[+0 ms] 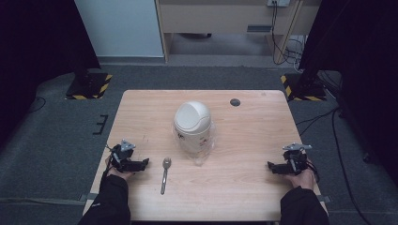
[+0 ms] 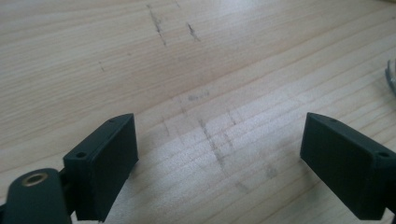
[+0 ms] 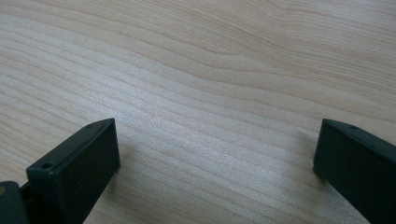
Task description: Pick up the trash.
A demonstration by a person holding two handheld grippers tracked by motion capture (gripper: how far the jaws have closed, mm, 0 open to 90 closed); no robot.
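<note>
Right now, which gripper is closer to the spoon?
The left gripper: the spoon lies just beside it, while the right gripper sits across the table.

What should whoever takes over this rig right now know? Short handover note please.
Left gripper: open, empty, low at the table's left edge.
Right gripper: open, empty, low at the right edge.
Metal spoon: flat on the table, just right of the left gripper, bowl pointing away.
White swing-lid bin: upright mid-table, a clear bag around its lower part.
Done: nothing visible. Left: everything; neither thing touched.
</note>
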